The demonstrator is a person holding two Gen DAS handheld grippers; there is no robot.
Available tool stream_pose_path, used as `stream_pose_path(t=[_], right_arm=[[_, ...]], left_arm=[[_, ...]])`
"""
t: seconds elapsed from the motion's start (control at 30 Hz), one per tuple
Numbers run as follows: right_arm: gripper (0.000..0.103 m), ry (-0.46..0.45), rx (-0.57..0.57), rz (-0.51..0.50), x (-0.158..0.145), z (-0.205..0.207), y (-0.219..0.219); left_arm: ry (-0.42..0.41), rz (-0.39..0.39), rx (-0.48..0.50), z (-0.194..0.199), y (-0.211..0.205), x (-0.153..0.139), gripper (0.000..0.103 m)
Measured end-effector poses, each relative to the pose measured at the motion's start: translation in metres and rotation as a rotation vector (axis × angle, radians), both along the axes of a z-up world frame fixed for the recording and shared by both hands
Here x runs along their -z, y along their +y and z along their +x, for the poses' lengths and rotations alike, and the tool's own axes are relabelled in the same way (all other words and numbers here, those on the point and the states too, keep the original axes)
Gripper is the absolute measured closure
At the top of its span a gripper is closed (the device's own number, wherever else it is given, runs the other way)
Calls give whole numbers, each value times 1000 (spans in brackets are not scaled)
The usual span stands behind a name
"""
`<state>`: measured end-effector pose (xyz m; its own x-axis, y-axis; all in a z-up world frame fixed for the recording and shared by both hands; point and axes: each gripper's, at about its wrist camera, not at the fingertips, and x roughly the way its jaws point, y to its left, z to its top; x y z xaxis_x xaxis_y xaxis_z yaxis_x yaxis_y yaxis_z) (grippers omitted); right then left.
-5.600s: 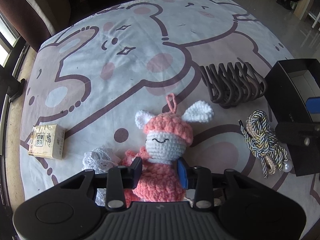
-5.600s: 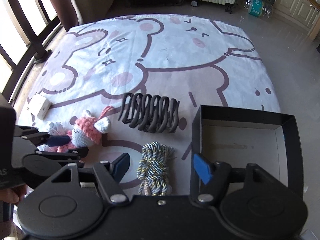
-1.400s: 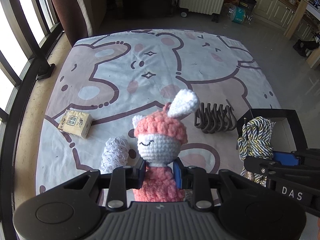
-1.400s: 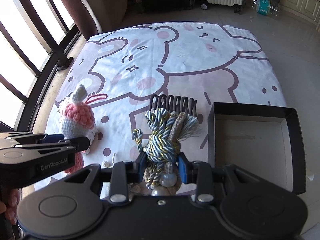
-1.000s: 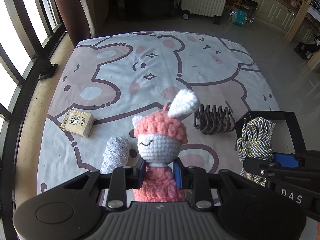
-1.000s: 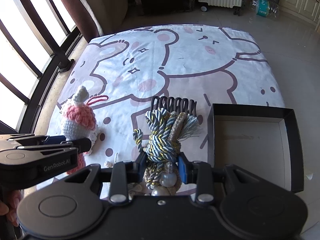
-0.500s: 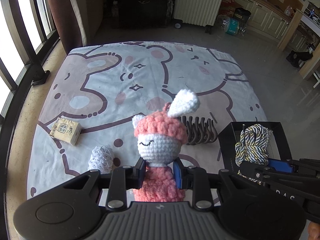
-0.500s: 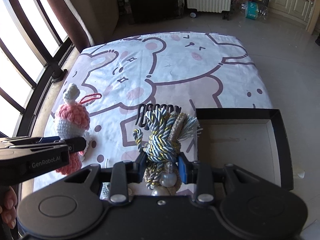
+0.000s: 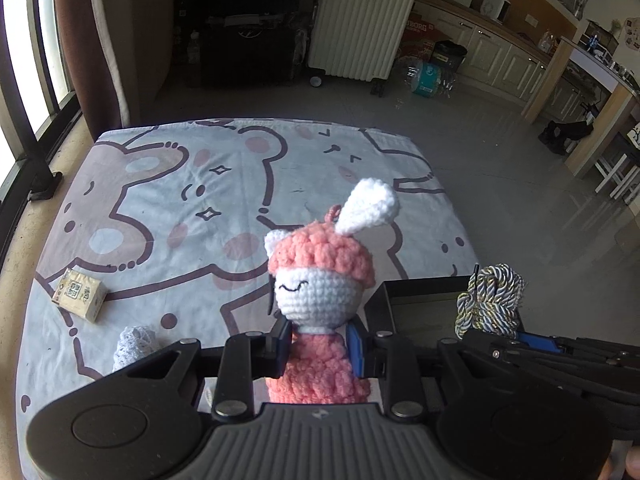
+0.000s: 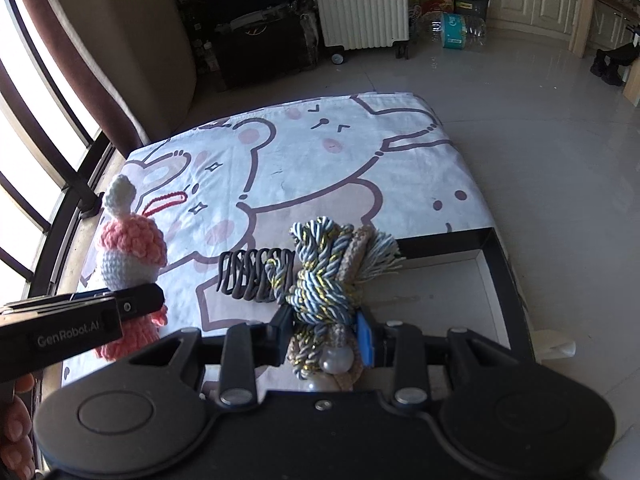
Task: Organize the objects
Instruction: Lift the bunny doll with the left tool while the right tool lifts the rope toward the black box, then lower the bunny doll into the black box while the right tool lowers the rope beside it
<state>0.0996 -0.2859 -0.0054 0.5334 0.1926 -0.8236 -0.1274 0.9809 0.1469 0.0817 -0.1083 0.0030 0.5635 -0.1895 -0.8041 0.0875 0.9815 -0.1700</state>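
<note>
My left gripper [image 9: 319, 344] is shut on a pink and white crochet bunny doll [image 9: 320, 280] and holds it upright in the air; the doll also shows in the right wrist view [image 10: 130, 256]. My right gripper [image 10: 326, 336] is shut on a bundle of blue, gold and beige twisted rope [image 10: 324, 276] with pearl beads, held above the near left side of an open black box [image 10: 500, 280]. The rope [image 9: 490, 304] and box [image 9: 420, 300] show at the right of the left wrist view.
A dark hair claw clip [image 10: 252, 274] lies on the bear-print sheet [image 9: 240, 184] left of the box. A tissue pack [image 9: 80, 294] and a white lace bundle [image 9: 134, 342] lie at the sheet's left. Bare floor surrounds the sheet.
Both grippers have risen and moved right with their loads; the rope now hangs over the box's left part. Earlier, the doll and rope lay on the sheet with both grippers open.
</note>
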Motion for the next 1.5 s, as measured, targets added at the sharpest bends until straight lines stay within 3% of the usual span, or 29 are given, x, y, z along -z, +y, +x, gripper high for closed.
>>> stream_pose_path(t=[0.57, 1.1, 1.5], right_arm=[[69, -56, 97, 17, 2, 3, -58], [69, -24, 139, -38, 28, 16, -88], [69, 32, 133, -79, 48, 23, -95]], left_arm=[[-90, -122, 98, 3, -56, -5, 72], [11, -214, 101, 23, -80, 31, 72], [157, -207, 117, 36, -94, 76, 72]])
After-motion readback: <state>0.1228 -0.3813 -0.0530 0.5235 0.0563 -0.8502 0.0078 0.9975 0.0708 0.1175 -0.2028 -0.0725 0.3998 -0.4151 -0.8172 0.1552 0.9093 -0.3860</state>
